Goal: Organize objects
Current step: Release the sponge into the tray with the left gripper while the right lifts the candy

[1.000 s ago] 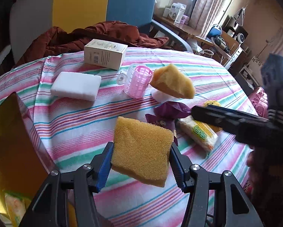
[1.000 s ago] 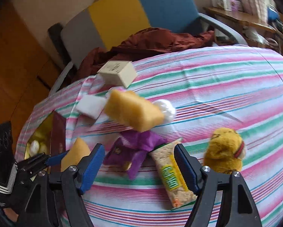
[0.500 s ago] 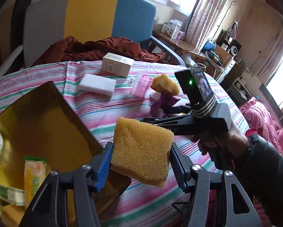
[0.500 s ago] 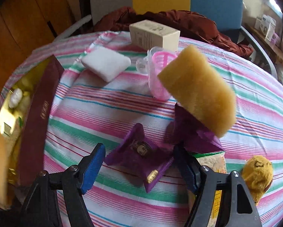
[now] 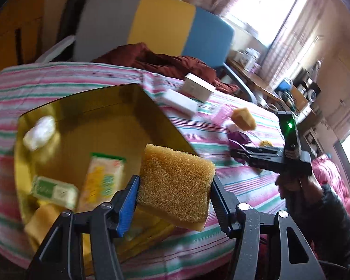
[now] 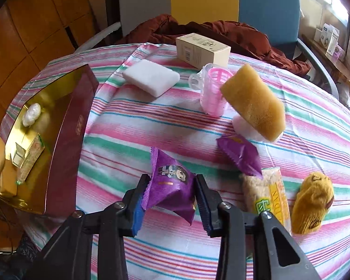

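My left gripper [image 5: 173, 198] is clamped on a yellow-brown porous sponge block [image 5: 175, 184], and its two pads press the block's sides. The block hangs above the near right edge of the open gold-lined box [image 5: 119, 116], which fills the left half of the left wrist view. Inside the box I see a white wrapped ball [image 5: 39, 131] in the upper left, a yellow snack pack [image 5: 102, 177] and a green-and-white packet [image 5: 54, 190]; the bare gold floor between the ball and the packs is free.

My right gripper [image 6: 171, 201] is closing its jaws, and both pads already touch a purple foil snack packet [image 6: 172, 186] that lies on the striped pink, green and white tablecloth [image 6: 140, 128]. Left of this packet the cloth is bare up to the dark red outer wall of the box.

The right wrist view shows what the left one gives only small and blurred. A second purple packet [image 6: 241, 156] lies right of centre. A rice-cracker bar in clear wrap [image 6: 266, 197] and a small yellow plush toy [image 6: 312, 200] lie in the lower right. A tilted second sponge [image 6: 253, 105] leans on a white round thing, just beside a pink plastic cup [image 6: 213, 91]. A white flat pad [image 6: 151, 77] and a cream cardboard box [image 6: 203, 50] lie near the far edge of the table.

Only the left wrist view shows my right hand [image 5: 298, 186] with its dark sleeve at the right side of the frame.
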Available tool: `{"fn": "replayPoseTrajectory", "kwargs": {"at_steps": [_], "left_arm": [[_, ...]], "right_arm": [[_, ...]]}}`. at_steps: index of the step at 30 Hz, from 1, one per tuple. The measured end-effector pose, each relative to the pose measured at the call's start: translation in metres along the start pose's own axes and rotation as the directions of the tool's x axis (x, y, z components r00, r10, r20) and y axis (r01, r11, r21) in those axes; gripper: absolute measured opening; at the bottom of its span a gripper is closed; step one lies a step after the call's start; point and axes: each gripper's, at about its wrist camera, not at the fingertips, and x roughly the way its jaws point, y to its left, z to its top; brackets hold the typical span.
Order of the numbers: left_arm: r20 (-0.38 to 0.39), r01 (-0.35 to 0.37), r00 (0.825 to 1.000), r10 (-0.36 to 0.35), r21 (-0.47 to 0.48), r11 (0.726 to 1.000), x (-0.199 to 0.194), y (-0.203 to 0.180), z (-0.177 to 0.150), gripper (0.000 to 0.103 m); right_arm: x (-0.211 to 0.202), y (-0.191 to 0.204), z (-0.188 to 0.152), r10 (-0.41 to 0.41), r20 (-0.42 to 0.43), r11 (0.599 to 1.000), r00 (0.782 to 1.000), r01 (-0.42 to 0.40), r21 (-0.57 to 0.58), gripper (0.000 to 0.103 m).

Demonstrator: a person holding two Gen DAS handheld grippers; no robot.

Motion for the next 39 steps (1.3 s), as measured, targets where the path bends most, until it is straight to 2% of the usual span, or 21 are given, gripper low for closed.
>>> {"fn": "replayPoseTrajectory", "kwargs": {"at_steps": [5,7,10,16,25,32,35,37,38,39], "left_arm": [[0.033,-0.021,0.999,0.022,-0.058,0.998,-0.017,0.022,-0.008,0.060],[0.039,-0.021,0.999,0.024,-0.070,0.997,-0.020,0.027,-0.011,0.060],[0.048,-0.017,0.999,0.021,-0.082,0.997,-0.024,0.032,-0.016,0.060],[0.062,-0.014,0.998,0.020,-0.091,0.996,-0.032,0.039,-0.019,0.060],[0.110,-0.039,0.992,0.054,-0.139,0.990,-0.048,0.060,-0.018,0.061],[0.129,-0.127,0.980,0.151,-0.175,0.976,-0.049,0.093,-0.003,0.062],[0.129,-0.181,0.970,0.208,-0.191,0.965,-0.044,0.110,0.007,0.067],[0.132,-0.209,0.962,0.237,-0.197,0.958,-0.041,0.118,0.013,0.076],[0.136,-0.232,0.955,0.263,-0.207,0.950,-0.040,0.124,0.015,0.086],[0.137,-0.246,0.950,0.280,-0.224,0.943,-0.039,0.129,0.016,0.088]], "right_arm": [[0.005,0.002,-0.001,-0.012,-0.009,1.000,1.000,0.012,0.005,0.041],[0.013,-0.001,-0.002,-0.037,-0.039,0.999,0.999,0.038,0.013,0.044],[0.021,-0.003,-0.005,-0.066,-0.067,0.998,0.996,0.067,0.009,0.044],[0.015,0.001,-0.008,-0.064,-0.058,0.997,0.996,0.066,0.031,0.042],[-0.038,0.032,-0.006,0.069,0.070,0.997,0.995,-0.071,0.031,0.042],[-0.053,0.083,0.014,0.200,0.109,0.980,0.974,-0.200,-0.018,0.042],[-0.049,0.109,0.027,0.269,0.097,0.963,0.958,-0.266,-0.038,0.042],[-0.045,0.126,0.037,0.286,0.085,0.958,0.954,-0.283,-0.051,0.042],[-0.043,0.133,0.042,0.289,0.086,0.957,0.954,-0.285,-0.053,0.042],[-0.041,0.140,0.048,0.295,0.087,0.955,0.952,-0.292,-0.051,0.042]]}}
